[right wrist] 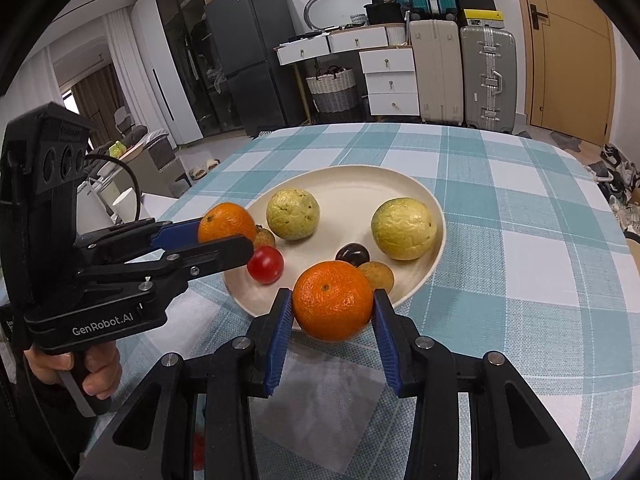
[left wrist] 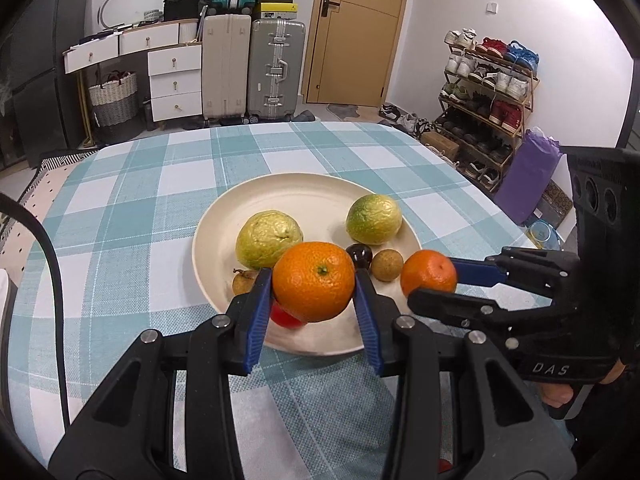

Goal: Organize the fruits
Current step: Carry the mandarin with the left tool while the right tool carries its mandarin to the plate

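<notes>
Blue pads of the left gripper [left wrist: 314, 280] clench one orange [left wrist: 314, 280] over the plate's [left wrist: 320, 188] 6 o'clock rim; the right gripper [right wrist: 333, 300] likewise grasps a second orange [right wrist: 333, 300] at the rim's 5 o'clock. On the plate lie two guavas [right wrist: 293, 213], a red tomato [right wrist: 265, 264], a dark fruit [right wrist: 352, 254] and brown longans [right wrist: 377, 273], on the checked table [right wrist: 520, 240].

Red fruit [left wrist: 285, 317] mostly hidden behind the held orange [left wrist: 314, 281]
</notes>
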Tool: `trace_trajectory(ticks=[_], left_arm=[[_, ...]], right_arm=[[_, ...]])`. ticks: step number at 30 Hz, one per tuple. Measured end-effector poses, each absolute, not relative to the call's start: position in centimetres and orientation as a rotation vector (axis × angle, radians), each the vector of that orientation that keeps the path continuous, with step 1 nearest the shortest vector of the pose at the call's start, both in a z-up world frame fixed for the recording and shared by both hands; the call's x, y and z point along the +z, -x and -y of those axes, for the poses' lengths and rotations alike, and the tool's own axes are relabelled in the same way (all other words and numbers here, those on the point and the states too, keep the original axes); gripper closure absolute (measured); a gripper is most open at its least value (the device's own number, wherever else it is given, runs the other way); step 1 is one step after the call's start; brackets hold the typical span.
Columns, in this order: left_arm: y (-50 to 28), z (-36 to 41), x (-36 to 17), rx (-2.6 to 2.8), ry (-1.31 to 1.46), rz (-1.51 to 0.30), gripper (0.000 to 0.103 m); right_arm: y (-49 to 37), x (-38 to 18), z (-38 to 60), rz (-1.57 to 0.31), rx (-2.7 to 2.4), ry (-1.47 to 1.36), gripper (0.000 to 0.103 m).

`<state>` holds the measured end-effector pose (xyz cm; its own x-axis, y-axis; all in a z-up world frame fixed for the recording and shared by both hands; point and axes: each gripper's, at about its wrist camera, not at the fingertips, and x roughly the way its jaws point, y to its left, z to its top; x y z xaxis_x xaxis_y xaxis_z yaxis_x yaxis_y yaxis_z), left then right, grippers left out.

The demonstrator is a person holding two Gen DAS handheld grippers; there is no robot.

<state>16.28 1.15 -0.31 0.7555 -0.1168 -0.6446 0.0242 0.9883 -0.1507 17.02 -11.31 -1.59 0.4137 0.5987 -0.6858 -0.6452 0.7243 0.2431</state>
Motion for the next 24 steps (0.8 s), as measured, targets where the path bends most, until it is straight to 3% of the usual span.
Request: trace_trajectory(ticks=[24], left_arm=[[-20.1, -2.1, -2.1, -0.096, 0.147, -0.768, 0.066]], right_arm=[[-18.4, -3.3, 8.8, -0.859, 0.819, 0.083, 0.063]])
